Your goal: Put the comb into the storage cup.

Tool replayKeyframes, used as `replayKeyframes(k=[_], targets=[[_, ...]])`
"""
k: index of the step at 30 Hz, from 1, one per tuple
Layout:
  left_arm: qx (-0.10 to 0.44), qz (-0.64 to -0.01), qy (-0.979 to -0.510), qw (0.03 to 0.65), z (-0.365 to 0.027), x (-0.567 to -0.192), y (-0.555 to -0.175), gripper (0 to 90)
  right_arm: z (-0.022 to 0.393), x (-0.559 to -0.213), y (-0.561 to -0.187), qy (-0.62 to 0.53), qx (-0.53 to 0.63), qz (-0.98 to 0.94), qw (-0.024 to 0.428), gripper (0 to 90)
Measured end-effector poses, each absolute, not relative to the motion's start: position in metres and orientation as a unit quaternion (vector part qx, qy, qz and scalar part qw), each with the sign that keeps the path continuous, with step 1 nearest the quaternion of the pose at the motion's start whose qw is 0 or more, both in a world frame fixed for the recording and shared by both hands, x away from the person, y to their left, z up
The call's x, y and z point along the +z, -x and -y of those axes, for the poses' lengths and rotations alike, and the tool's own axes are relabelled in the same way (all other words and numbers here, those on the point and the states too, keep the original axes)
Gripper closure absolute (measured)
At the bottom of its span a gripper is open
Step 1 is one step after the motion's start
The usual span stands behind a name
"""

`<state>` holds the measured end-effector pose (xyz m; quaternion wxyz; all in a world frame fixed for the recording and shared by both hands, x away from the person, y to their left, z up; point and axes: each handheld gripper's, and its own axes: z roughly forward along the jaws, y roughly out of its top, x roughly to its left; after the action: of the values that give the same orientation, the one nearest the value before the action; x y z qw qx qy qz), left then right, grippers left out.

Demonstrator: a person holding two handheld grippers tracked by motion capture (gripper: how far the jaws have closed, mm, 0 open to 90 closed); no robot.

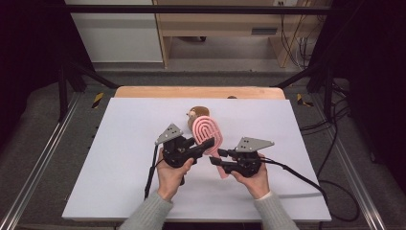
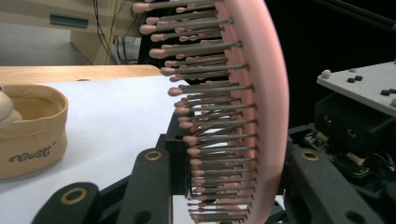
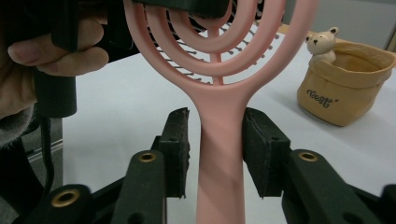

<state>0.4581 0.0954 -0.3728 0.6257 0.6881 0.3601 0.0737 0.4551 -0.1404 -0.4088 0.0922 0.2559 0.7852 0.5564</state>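
We see the pink hairbrush (image 1: 210, 134) held off the table between both tools. The left gripper (image 1: 203, 145) has its jaws pinching the brush head: its own view shows the grey bristles with pink tips (image 2: 205, 107) standing edge-on between the jaws, something the high view hides. The right gripper (image 1: 216, 157) sits at the handle (image 3: 219, 158) — in its view the jaws stand spread, with a gap either side of the handle and neither pad pressing it. That view also shows the head's back as open concentric pink loops. Beyond the jaws stands a tan fabric basket (image 3: 343, 88) with a small bear figure (image 3: 323, 43) on its rim. The white table (image 1: 124, 153) lies below — wooden furniture and cables behind.
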Motion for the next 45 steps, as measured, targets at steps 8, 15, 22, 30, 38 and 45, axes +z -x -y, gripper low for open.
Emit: replayKeyframes(k=[8,15,22,30,38,45], targets=[[0.096,-0.365,-0.692,0.616,-0.099,-0.369,-0.460,63.3,0.144,-0.405,-0.455,-0.262,0.569,-0.771,0.112,40.1],[0.115,-0.366,-0.697,0.605,-0.105,-0.367,-0.462,63.2,0.147,-0.402,-0.457,-0.273,0.571,-0.764,0.126,18.4],[0.128,-0.368,-0.700,0.598,-0.115,-0.362,-0.464,63.2,0.151,-0.401,-0.458,-0.288,0.553,-0.771,0.128,7.8],[0.145,-0.374,-0.700,0.591,-0.130,-0.355,-0.467,63.2,0.162,-0.405,-0.462,-0.313,0.552,-0.762,0.129,4.4],[0.156,-0.376,-0.700,0.587,-0.142,-0.349,-0.470,63.1,0.180,-0.412,-0.467,-0.322,0.548,-0.762,0.122,1.1],[0.162,-0.377,-0.701,0.583,-0.146,-0.345,-0.473,63.1,0.196,-0.420,-0.468,-0.325,0.551,-0.760,0.115,0.7]])
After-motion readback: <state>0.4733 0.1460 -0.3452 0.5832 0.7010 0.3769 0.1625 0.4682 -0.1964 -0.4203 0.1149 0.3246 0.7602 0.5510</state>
